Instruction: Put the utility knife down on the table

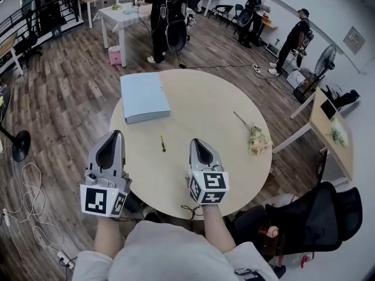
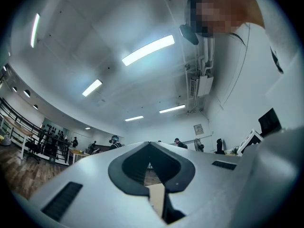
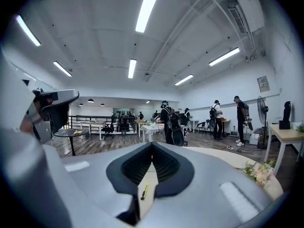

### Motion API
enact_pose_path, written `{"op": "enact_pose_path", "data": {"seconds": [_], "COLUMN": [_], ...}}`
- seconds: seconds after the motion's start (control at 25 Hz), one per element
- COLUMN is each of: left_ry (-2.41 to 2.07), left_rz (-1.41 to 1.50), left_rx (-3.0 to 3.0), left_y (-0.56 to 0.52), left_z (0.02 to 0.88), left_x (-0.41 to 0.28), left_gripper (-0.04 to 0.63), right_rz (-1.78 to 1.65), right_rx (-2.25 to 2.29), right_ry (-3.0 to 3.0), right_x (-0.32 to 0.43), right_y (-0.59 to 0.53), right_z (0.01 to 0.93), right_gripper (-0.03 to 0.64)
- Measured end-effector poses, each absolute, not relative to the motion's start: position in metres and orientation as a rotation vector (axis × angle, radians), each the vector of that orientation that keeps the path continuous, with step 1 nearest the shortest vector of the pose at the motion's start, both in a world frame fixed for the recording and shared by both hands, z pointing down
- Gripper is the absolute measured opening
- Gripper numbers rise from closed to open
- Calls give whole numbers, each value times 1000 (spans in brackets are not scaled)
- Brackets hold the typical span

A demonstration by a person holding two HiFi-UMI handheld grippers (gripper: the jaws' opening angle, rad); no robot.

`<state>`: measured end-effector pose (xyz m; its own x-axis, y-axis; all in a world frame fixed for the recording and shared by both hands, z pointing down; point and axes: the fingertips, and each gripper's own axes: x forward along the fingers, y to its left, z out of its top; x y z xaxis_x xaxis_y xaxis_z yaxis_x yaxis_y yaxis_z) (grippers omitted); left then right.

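The utility knife, slim with a yellow-green and black body, lies flat on the round beige table. It rests between my two grippers and a little ahead of their tips, touching neither. My left gripper is shut and holds nothing, to the left of the knife. My right gripper is shut and empty too, to the knife's right. In the right gripper view the knife shows through the slot below the closed tips. The left gripper points upward at the ceiling in its own view.
A light blue folder lies at the table's far left. A small bunch of flowers lies near the right edge. A black chair stands at lower right, a wooden desk beyond it. People stand far back.
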<state>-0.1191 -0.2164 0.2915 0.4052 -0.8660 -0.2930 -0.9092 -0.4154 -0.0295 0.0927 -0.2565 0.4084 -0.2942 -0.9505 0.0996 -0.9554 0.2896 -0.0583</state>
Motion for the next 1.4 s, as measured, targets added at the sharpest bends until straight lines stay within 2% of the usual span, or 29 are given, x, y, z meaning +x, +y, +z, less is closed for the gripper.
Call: {"op": "enact_pose_path", "data": {"seconds": [0.84,1.4], "left_ry": [1569,1574], "left_rz": [387,396], "left_rx": [-2413,-2394], "left_y": [-146,-114], "left_z": [266,264], "left_x": [-91,-78], "left_gripper": [8,8], "right_rz": [-126,-211], "right_rx": [1868,1903], "right_ry": [-2572,-2584], "right_x": [127,149], "right_y": [-172,-133], "right_z": [329,315], "right_gripper": [11,11]}}
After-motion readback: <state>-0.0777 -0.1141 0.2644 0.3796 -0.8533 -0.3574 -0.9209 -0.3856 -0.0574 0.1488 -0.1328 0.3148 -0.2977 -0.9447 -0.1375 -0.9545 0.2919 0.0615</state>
